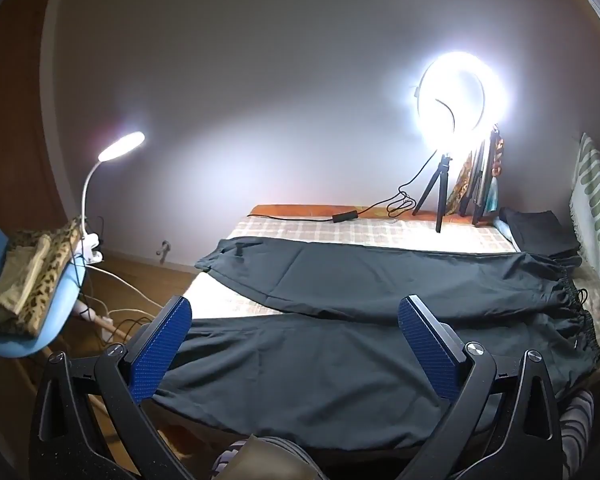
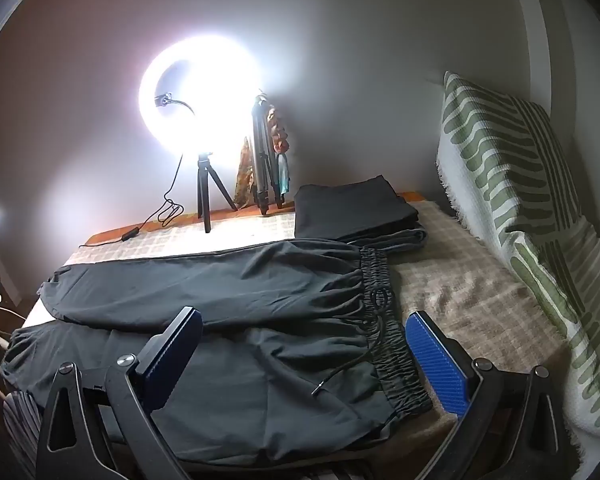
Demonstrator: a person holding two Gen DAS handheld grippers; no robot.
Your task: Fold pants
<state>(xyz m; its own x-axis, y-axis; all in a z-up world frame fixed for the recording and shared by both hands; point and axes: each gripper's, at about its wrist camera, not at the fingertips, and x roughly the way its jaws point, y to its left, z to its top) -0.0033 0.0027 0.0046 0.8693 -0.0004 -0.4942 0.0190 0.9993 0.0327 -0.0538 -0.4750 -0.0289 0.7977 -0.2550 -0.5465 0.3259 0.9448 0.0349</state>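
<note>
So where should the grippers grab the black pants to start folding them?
Probably the near leg's edge: the pants lie flat, legs side by side. The right gripper could pinch the waistband corner, the left gripper the near cuff end, both coming from the front, jaws open.

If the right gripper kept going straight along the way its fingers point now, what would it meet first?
Most likely the black pants spread on the bed: the open right gripper points over the near leg, just short of the elastic waistband. Its height above the cloth is hard to judge.
</note>
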